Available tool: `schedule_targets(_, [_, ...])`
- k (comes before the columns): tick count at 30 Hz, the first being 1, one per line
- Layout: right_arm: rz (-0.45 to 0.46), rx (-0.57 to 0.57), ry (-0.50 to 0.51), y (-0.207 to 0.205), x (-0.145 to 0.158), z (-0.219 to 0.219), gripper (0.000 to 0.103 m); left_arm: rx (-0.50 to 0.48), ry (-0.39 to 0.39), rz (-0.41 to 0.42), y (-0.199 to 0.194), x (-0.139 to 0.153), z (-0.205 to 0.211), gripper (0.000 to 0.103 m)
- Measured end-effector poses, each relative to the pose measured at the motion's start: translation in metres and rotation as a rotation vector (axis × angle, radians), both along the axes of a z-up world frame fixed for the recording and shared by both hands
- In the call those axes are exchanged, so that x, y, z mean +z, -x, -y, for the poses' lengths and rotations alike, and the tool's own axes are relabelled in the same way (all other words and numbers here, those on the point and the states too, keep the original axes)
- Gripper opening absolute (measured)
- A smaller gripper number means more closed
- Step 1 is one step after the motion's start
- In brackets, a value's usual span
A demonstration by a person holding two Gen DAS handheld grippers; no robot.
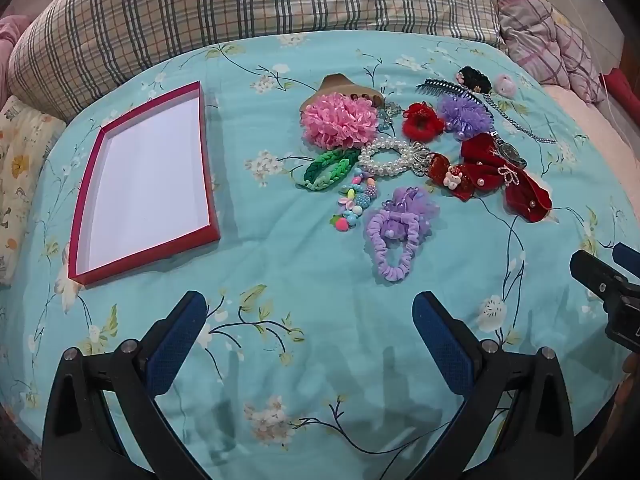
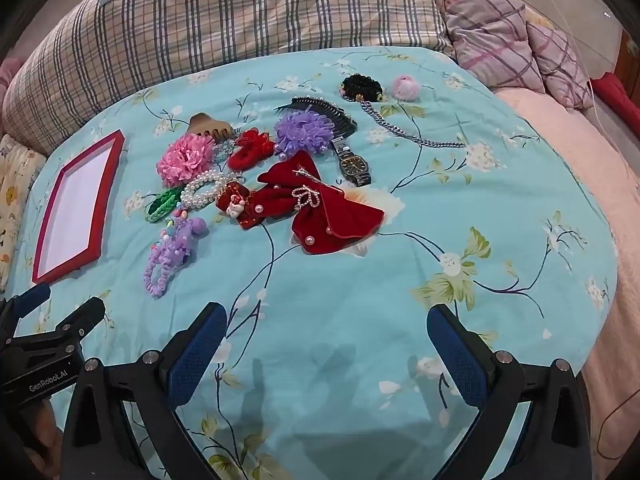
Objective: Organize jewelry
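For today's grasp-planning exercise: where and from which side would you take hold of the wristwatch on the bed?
Grip the wristwatch across its metal band just below the dial, coming from above with the right hand-held gripper, fingers on the band's two long edges. It lies flat, face up; its upper band runs under the black comb, while the lower end is free.

Bed [image 1: 320, 264] with a floral teal sheet, a tray and a heap of jewelry.

The red-rimmed tray [image 1: 86, 184] lies left, apart from the heap: pink flower [image 1: 340, 120], green braid [image 1: 326, 168], pearls [image 1: 386, 156], purple scrunchie [image 1: 394, 232], red bow [image 2: 320, 208], watch [image 2: 354, 166], comb [image 2: 320, 110], chain [image 2: 408, 132] and what may be a claw clip [image 1: 340, 86]. A plaid pillow [image 1: 240, 0] lies behind.
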State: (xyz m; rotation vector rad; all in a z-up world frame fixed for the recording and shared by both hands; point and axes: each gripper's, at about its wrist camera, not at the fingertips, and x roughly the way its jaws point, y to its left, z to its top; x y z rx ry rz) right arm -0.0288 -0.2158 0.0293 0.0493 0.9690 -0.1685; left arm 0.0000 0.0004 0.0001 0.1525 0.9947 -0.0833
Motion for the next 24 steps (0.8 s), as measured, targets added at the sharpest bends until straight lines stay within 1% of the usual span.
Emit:
schedule_targets(22, [0.014, 0.029, -0.009, 0.000, 0.003, -0.005, 0.101, -0.001, 0.002, -0.001, 0.000, 0.000, 0.001, 0.103])
schedule_targets(24, [0.017, 0.030, -0.012, 0.000, 0.003, -0.004, 0.101, -0.001, 0.001, 0.000, -0.002, 0.007, 0.013, 0.103])
